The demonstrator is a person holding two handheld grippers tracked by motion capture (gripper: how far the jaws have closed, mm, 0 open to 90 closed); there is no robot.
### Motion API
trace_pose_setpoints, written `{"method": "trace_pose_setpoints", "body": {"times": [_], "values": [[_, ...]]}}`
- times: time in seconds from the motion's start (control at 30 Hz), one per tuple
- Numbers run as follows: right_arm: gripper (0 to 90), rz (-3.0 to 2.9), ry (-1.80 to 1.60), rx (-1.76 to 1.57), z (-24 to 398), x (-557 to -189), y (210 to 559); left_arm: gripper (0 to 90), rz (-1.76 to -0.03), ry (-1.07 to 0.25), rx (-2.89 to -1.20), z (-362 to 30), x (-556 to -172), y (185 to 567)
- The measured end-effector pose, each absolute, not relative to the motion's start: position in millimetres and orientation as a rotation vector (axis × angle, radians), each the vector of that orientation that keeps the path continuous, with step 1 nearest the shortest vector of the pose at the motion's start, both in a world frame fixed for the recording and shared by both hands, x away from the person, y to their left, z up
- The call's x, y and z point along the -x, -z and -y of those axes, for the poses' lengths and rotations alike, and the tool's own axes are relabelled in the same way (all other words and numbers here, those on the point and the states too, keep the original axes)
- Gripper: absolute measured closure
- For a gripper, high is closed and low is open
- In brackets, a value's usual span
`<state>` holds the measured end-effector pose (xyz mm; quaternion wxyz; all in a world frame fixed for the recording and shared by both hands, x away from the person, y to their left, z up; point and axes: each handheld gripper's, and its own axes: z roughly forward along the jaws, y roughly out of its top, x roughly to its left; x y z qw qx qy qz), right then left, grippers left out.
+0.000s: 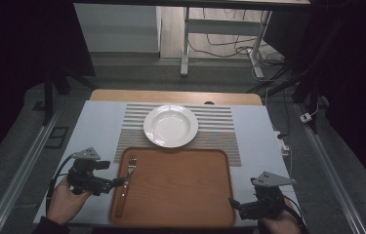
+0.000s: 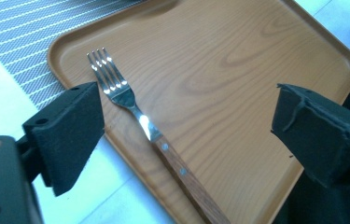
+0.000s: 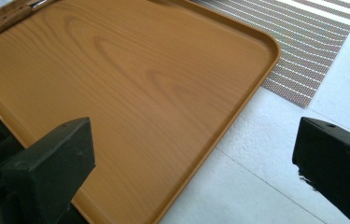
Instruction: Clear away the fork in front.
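Both hand-held grippers, left (image 2: 186, 121) and right (image 3: 196, 163), gape apart, empty, over the tray (image 1: 180, 195); fork (image 2: 130, 107) at its left edge; no legible writing.

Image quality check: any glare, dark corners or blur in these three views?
High view: dim, corners black, plate brightest. Left gripper view: glare on the fork neck and tines, near jaws soft. Right gripper view: evenly lit tray, mild sheen, jaws blurred.

A white plate (image 1: 171, 126) sits on a striped placemat (image 1: 219, 127), beyond the tray.
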<state>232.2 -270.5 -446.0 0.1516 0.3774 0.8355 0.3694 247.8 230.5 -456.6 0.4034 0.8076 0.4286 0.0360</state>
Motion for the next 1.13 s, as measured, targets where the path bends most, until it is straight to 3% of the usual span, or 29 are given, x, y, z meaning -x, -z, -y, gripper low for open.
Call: {"method": "trace_pose_setpoints", "body": {"times": [0.47,1.13], "values": [[0.0,-2.396,-1.061,-1.085,271,-232,446,1.2,-1.098,-0.119,-1.971,-257,-216,461],[0.0,-2.397,-1.052,-1.085,270,-232,446,0.0,-1.195,-0.085,-2.029,-271,-194,480]]}}
